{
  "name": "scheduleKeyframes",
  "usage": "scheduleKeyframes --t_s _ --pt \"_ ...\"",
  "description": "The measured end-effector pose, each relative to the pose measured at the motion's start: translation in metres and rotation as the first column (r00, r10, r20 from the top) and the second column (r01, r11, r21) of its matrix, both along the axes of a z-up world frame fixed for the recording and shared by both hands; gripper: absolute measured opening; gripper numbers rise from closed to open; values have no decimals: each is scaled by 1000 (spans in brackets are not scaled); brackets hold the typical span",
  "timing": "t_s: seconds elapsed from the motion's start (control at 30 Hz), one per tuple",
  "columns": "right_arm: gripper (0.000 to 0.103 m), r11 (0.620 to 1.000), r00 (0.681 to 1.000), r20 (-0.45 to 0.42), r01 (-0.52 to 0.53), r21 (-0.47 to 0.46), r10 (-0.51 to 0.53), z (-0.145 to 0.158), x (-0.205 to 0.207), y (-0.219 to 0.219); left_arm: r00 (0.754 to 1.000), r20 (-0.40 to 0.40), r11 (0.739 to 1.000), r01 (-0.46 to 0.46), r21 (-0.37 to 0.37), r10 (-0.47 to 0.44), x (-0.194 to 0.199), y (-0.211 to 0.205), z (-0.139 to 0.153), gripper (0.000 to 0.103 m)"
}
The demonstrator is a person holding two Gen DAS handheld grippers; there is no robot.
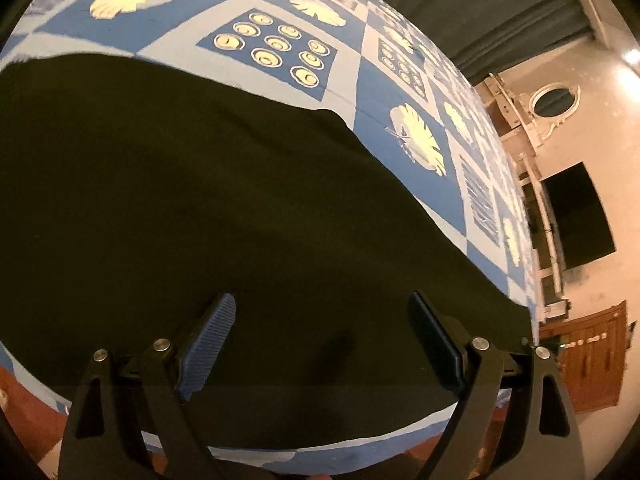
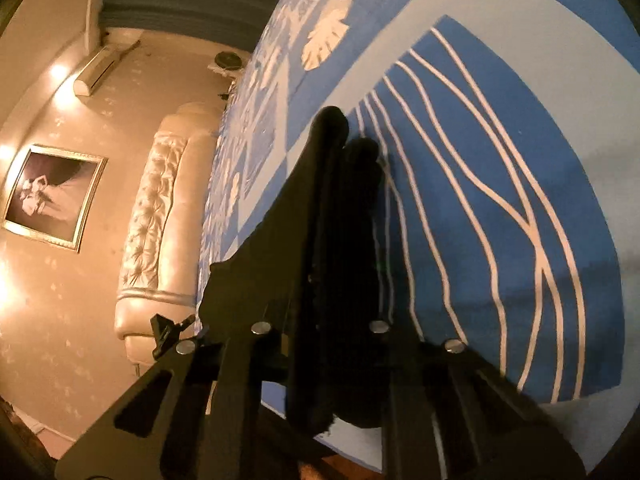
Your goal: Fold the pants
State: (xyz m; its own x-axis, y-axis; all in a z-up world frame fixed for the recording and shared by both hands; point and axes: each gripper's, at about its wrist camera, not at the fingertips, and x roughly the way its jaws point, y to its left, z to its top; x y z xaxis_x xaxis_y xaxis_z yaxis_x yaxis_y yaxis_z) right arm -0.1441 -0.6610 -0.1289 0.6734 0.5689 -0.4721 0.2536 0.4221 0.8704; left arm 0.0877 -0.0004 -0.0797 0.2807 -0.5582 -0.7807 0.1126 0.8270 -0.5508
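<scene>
Black pants (image 1: 192,200) lie spread flat on a bed with a blue and white patterned cover (image 1: 280,92). My left gripper (image 1: 320,316) is open, its blue-padded fingers (image 1: 208,340) hovering just above the near part of the pants, empty. In the right wrist view, my right gripper (image 2: 340,184) is shut on a bunched fold of the black pants (image 2: 336,280), which hangs between the jaws over the blue cover (image 2: 500,200).
Dark curtain (image 1: 460,8), a wall mirror (image 1: 554,100) and a wooden cabinet (image 1: 588,360) lie beyond the bed. A cream tufted headboard (image 2: 160,220), a framed picture (image 2: 52,196) and an air conditioner (image 2: 96,72) stand left in the right wrist view.
</scene>
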Motion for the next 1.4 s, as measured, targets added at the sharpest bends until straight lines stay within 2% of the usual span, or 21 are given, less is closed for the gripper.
scheduleKeyframes --t_s 0.07,0.13,0.27,0.4,0.53,0.67,0.83,0.9,0.97,1.1,1.4 --pt "12 1000 1000 3 16 -17 -16 3 -5 1 1000 -17 999 12 -30 -12 2 3 -4 90" --pt "12 999 999 -3 44 -25 -45 7 -9 2 999 -10 999 37 -28 -37 2 2 -5 91" --pt "12 995 996 10 92 -46 -91 23 -16 9 992 17 990 127 64 -128 -2 -9 2 91" --pt "11 991 992 37 120 -55 -118 51 -19 17 993 46 985 101 140 -108 -9 -10 11 91" --pt "11 991 992 61 112 -77 -107 84 -17 31 996 62 992 60 108 -67 -16 3 21 91" --pt "11 989 991 95 101 -109 -91 125 -9 53 997 37 995 59 77 -62 -20 11 21 91" --pt "11 986 988 146 76 -146 -54 164 1 85 999 3 994 49 99 -50 -20 11 12 91" --pt "11 984 987 159 64 -165 -37 178 9 103 999 20 994 42 102 -45 -20 11 14 91" --pt "11 979 986 163 49 -200 -16 190 19 124 997 61 990 33 141 -41 -21 12 19 91" --pt "11 969 987 156 10 -246 29 200 39 161 988 151 980 0 197 -30 -21 15 31 91" --pt "11 940 985 116 -82 -330 127 207 86 247 988 142 991 -73 109 58 -13 32 31 91"
